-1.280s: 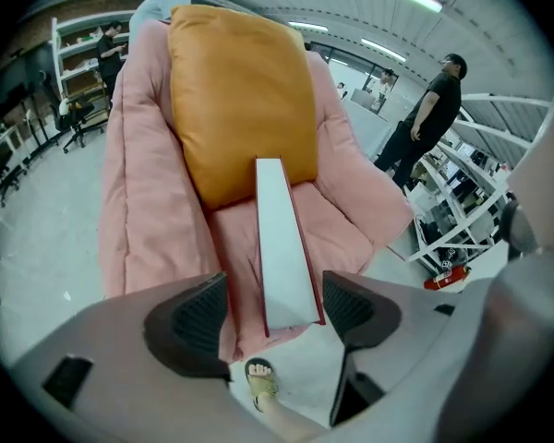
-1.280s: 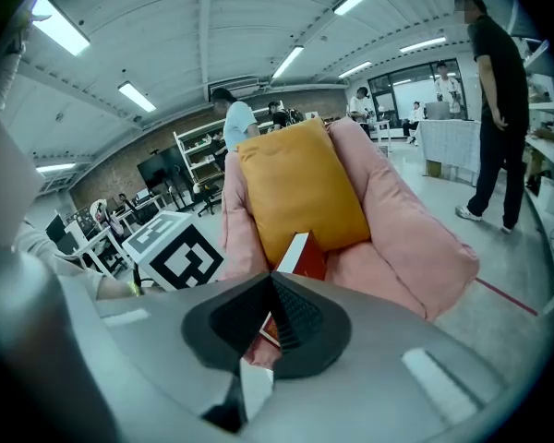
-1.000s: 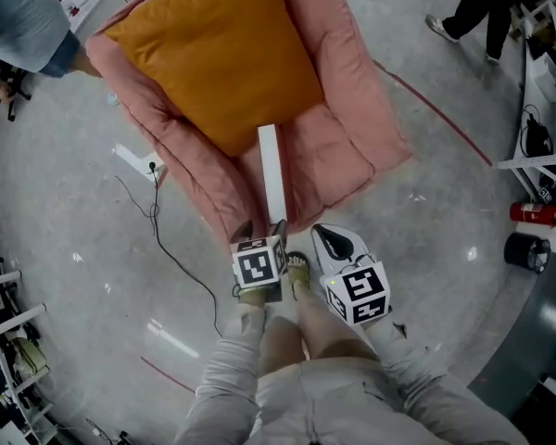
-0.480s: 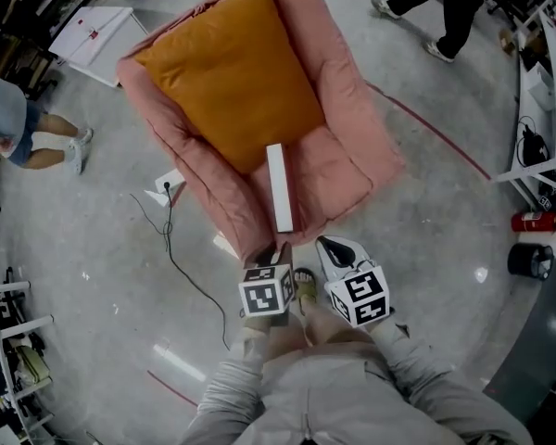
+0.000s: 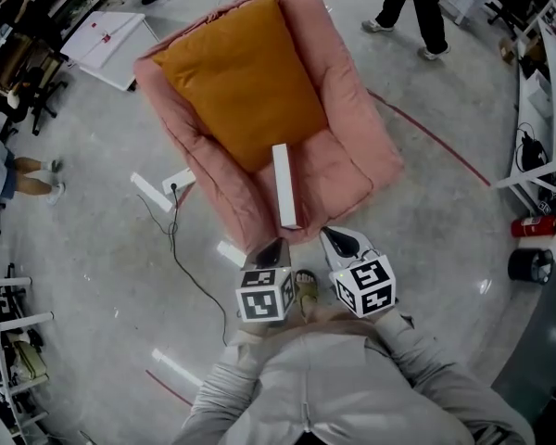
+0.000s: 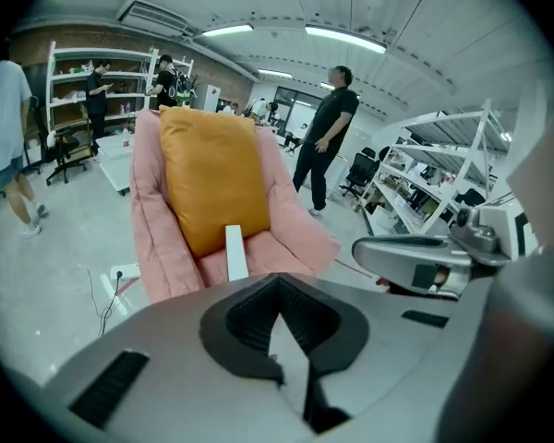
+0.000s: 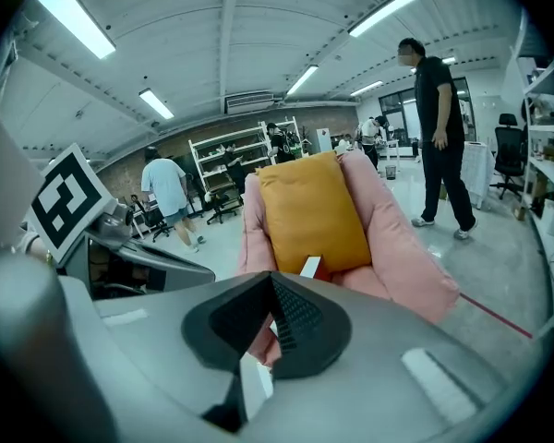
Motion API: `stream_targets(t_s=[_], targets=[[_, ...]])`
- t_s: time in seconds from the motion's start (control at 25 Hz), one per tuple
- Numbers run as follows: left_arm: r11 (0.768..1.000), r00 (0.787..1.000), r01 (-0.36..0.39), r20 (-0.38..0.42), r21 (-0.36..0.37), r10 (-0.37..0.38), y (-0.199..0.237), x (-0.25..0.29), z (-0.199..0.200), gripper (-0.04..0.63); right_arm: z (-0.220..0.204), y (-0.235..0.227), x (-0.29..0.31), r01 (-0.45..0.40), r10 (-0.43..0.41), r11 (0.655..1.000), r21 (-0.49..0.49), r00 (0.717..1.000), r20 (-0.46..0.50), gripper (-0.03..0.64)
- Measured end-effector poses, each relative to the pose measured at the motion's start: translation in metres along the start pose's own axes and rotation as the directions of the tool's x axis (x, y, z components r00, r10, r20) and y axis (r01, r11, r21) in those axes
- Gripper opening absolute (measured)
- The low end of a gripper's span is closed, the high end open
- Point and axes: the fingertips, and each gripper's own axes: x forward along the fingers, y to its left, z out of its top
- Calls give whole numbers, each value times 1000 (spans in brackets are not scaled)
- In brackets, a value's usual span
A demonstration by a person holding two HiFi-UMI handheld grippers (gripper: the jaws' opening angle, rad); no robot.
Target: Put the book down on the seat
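**Book on the seat, both grippers clear**

The white book (image 5: 284,185) rests on the seat (image 5: 331,170) of the pink padded armchair (image 5: 361,91). In your head view it shows as a long, narrow strip. Its far end touches the lower edge of the orange cushion (image 5: 241,72), which leans against the backrest. Its near end reaches the front edge of the seat. The views do not settle whether the book lies flat or stands on an edge.

Your left gripper (image 5: 276,242) hangs in front of the armchair, near the book's near end but apart from it. Its fingers have just closed and are now pressed together, tip against tip, with nothing between them. The left gripper view looks over the joined fingers at the armchair, and the book appears just above the tips.

Your right gripper (image 5: 325,233) hangs just beside the left one, also short of the seat's front edge. Its fingers are pressed together as well and pinch nothing.

Both grippers point forward and down toward the armchair. Your sandalled foot (image 5: 305,288) shows on the floor between the two marker cubes.

The armchair stands on a grey concrete floor (image 5: 426,211). A red fire extinguisher (image 5: 535,225) lies on the floor at the right, well apart from the armchair. A person in dark clothes (image 5: 415,3) stands beyond the armchair.
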Motion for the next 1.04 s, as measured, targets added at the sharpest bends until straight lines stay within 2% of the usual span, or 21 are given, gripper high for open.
stream_targets(t_s=[0.52, 1.04], targets=[[1000, 998, -3, 60, 0, 3, -1, -21, 13, 6, 14, 24, -4, -40, 41, 997, -67, 999, 21, -1], [1000, 999, 1, 54, 6, -1, -2, -15, 13, 6, 11, 22, -4, -34, 35, 997, -69, 999, 22, -1]])
